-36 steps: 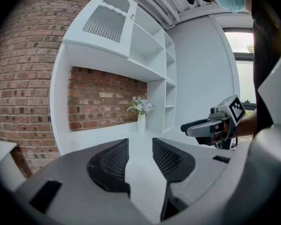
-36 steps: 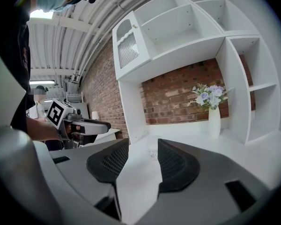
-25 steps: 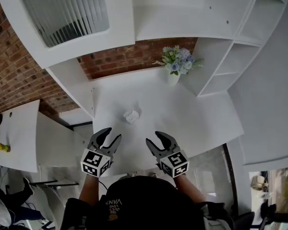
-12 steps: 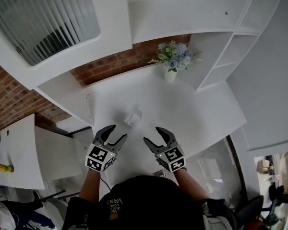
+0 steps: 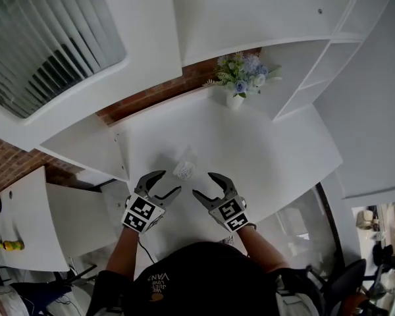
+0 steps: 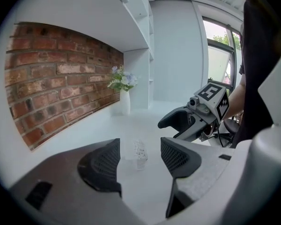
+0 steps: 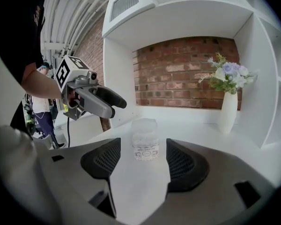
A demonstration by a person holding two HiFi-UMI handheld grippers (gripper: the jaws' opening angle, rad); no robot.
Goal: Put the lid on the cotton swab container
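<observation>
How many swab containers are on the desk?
1: the clear swab container stands on the white desk, just ahead of the left gripper and right gripper. None seems hidden.

1 swab ctr (image 5: 184, 170), 1 vase (image 5: 235, 101)

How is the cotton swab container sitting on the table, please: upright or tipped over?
Upright: the cotton swab container stands on its base on the white table, its label band level.

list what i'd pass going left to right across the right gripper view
person's arm -> left gripper (jaws opening, nothing between them) -> cotton swab container -> vase of flowers
</observation>
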